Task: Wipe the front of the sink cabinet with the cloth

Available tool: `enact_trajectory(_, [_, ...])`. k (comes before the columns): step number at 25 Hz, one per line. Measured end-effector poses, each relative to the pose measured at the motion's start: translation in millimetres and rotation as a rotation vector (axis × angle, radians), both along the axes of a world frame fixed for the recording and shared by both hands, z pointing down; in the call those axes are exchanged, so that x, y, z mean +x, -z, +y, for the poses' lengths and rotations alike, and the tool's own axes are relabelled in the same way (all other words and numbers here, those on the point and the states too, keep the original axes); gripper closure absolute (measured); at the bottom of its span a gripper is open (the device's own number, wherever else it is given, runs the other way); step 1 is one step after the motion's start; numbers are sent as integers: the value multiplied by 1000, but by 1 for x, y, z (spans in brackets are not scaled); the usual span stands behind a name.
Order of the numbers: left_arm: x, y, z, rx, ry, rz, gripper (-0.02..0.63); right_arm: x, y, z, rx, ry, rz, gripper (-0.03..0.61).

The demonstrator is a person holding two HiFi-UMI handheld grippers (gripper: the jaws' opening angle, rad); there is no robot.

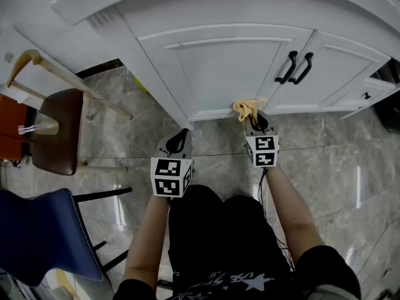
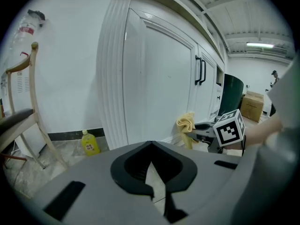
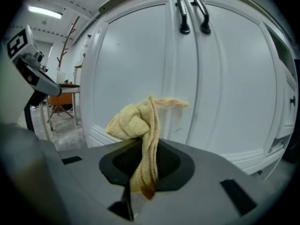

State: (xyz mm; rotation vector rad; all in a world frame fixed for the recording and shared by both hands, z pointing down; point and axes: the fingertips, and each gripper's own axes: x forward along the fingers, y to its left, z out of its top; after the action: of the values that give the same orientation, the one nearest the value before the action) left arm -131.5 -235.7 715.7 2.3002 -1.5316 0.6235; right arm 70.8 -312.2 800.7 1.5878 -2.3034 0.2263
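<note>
Right gripper [image 3: 149, 146] has its fingers clamped on the yellow cloth [image 3: 133, 123], with the cabinet door [image 3: 136, 64] just ahead of them. Left gripper [image 2: 151, 146] fingers are closed, holding nothing.

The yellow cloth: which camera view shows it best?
The right gripper view: the cloth fills its centre, pinched in the right hand-held gripper. The head view shows only a small bunch by the cabinet; the left gripper view shows it small, from the side.
</note>
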Motion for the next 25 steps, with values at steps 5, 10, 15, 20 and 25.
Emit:
enact_trajectory(5, [11, 8, -2, 15, -22, 3, 600, 35, -1, 4, -8, -66, 20, 495])
enact_trajectory(10, [16, 25, 10, 38, -39, -6, 600, 57, 17, 22, 4, -145, -9, 495])
enact_trajectory(15, [8, 44, 32, 87, -67, -17, 600, 53, 57, 52, 80, -124, -33, 495])
enact_trajectory(20, [-24, 56, 63, 132, -50, 36, 600, 30, 77, 82, 118, -60, -58, 495])
enact_trajectory(25, [-78, 88, 95, 139, 44, 22, 600, -8, 103, 90, 100, 23, -27, 495])
